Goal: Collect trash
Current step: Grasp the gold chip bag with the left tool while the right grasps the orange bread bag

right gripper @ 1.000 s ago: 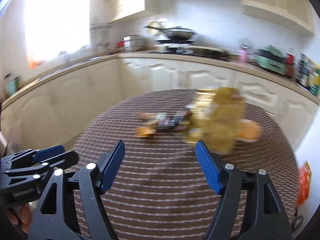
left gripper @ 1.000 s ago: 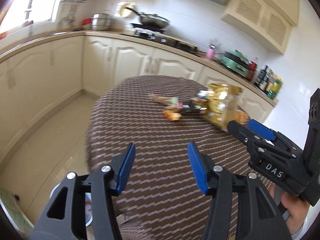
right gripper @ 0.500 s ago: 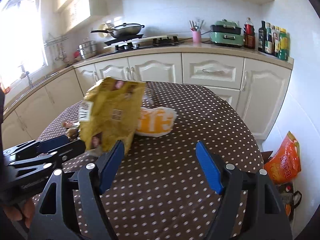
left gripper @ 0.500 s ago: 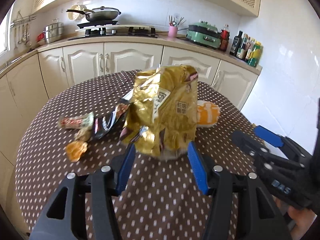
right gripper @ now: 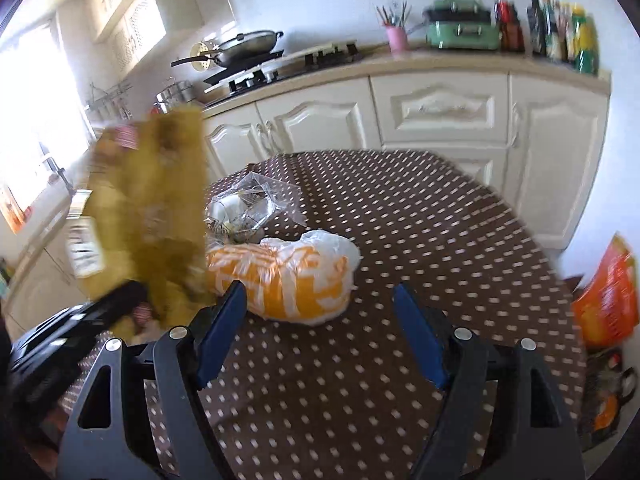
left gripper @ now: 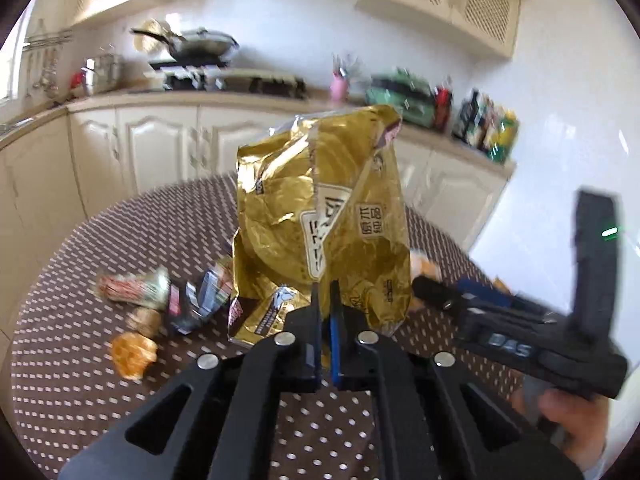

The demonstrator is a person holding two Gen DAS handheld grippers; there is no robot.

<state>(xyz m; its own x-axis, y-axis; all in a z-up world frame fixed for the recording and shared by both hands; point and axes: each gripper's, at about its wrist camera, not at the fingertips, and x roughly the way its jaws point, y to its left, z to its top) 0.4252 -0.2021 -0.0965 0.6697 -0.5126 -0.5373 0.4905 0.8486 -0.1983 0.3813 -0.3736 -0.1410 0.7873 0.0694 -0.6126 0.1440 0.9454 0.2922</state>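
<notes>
Kitchen, round dotted desk [right gripper: 420, 208]. My left gripper [left gripper: 325, 300]: jaws just closed, clamped on bottom edge of gold bag [left gripper: 320, 216], bag upright. My right gripper [right gripper: 320, 304]: jaws wide, nothing between, just before orange-white bag [right gripper: 288, 276] on desk. Small wrappers [left gripper: 160, 300] left of gold bag.

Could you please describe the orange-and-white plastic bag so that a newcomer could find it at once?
Start at the round table with the brown dotted cloth. The orange-and-white plastic bag lies there beside the gold foil snack bag and in front of a clear wrapper. It alone is soft, knotted and orange-patterned.
</notes>
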